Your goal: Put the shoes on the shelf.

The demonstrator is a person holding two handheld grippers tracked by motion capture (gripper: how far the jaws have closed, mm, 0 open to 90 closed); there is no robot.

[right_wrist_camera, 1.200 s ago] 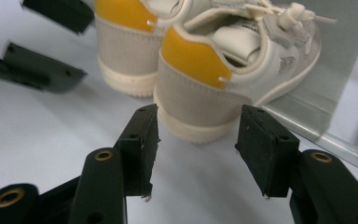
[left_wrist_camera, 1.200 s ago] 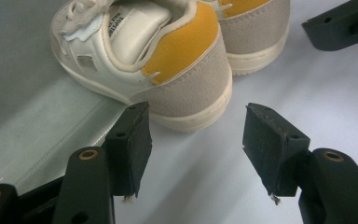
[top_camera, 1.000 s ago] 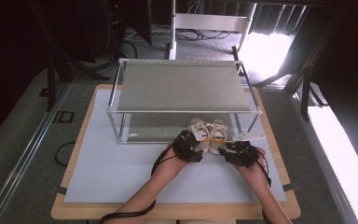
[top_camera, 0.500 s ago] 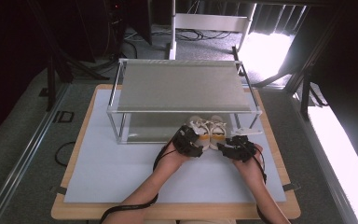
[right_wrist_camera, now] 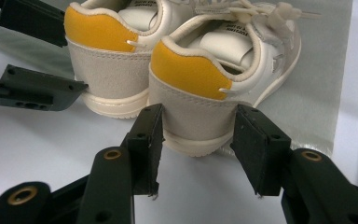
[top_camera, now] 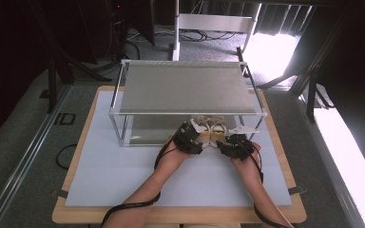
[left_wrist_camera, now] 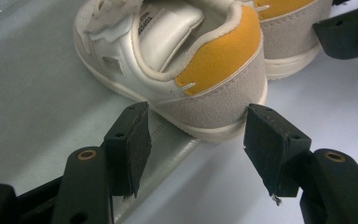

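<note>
Dim room all around, cables on the floor out back and a bright patch of daylight off to the right, so the lit part is basically just the wooden table with a big white mat laid over it. On the mat sits a see-through box frame with metal edges and a grey top panel, open toward the person. Two little shoes sit side by side right at its front opening, toes pointing in under the panel, heels on the white mat. Both are cream with grey suede heels and orange collars.

So the count: one frame, two shoes, two grippers, two forearms coming in from the bottom.

Left gripper has its jaws spread wide, one on each side of the left shoe heel, with clear gaps, not touching it. Its heel sits over the edge of the frame's metal base rail.

Right gripper also sits with its jaws apart around the heel of the right shoe. They look very close to the suede, maybe just touching the sole, can't really tell, but not squeezed in. You can see the other gripper's jaws beside the other shoe in the right gripper view.
</note>
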